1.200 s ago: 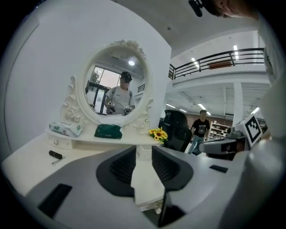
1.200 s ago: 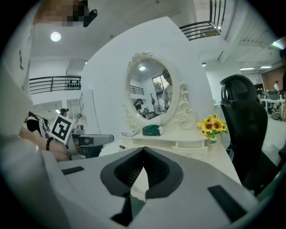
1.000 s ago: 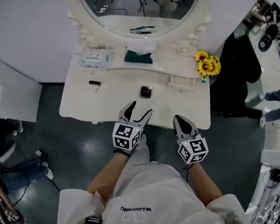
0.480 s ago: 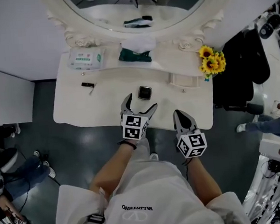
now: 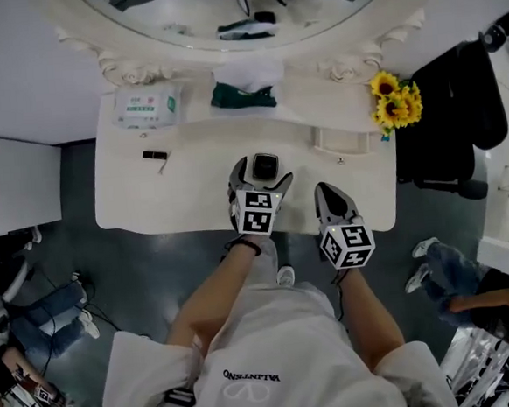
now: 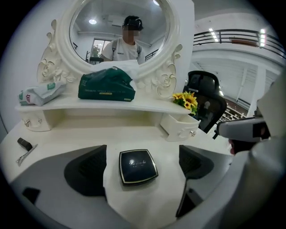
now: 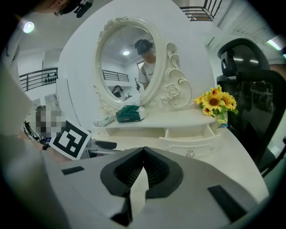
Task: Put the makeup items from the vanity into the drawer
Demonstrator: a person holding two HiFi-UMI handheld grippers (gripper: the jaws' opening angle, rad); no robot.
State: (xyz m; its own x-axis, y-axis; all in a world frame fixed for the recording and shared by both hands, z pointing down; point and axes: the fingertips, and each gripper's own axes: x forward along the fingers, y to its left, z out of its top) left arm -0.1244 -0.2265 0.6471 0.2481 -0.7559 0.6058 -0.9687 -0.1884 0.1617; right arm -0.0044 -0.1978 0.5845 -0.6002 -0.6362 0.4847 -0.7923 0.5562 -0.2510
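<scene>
A square black compact [image 5: 265,165] lies flat on the white vanity top [image 5: 140,198]. My left gripper [image 5: 261,175] is open wide, with a jaw on each side of the compact [image 6: 138,166] and neither pad touching it. A short black tube [image 5: 154,155] and a thin metal tool [image 5: 161,166] lie at the left of the top. My right gripper [image 5: 326,193] hangs over the front edge, shut [image 7: 143,172] with nothing in it. The small drawer [image 5: 341,139] at the right stands pulled out.
On the raised shelf are a wipes pack [image 5: 148,105] and a green tissue pack [image 5: 242,96], below the oval mirror [image 5: 248,14]. Sunflowers [image 5: 395,99] stand at the shelf's right end. A black chair [image 5: 458,112] is right of the vanity.
My left gripper has moved forward from the front edge onto the vanity top and its jaws have spread; the compact now lies between them. The right gripper has barely moved.
</scene>
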